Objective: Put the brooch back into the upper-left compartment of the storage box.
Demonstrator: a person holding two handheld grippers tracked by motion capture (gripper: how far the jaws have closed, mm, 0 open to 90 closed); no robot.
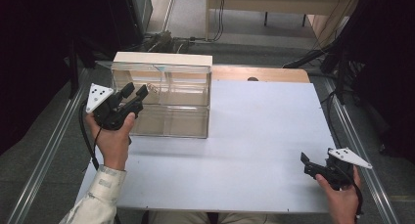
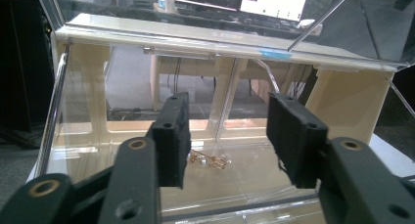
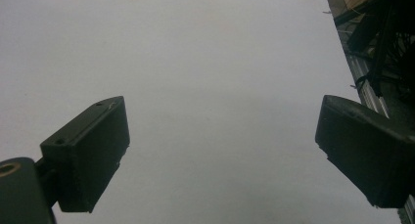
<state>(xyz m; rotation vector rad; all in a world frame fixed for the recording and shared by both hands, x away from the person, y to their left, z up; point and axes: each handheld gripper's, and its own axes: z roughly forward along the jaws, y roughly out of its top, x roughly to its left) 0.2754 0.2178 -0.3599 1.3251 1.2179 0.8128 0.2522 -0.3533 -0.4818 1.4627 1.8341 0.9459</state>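
**Small metal piece could get knocked or missed**

Black pads (image 2: 171, 136) of the left gripper (image 1: 135, 93) stand partly apart with nothing between them, poised over the open top of the clear plastic box (image 1: 195, 128). A small gold-coloured metal piece (image 2: 208, 160) lies on the box floor in the left compartment, beside the divider (image 2: 227, 99). Its exact kind is too small to tell. I judge the risks to be a jaw catching the box wall or divider on the way down, and the tiny piece sliding away under the pads. Over the white table (image 1: 264, 136), the right gripper (image 1: 308, 161) rests with jaws wide, holding nothing.
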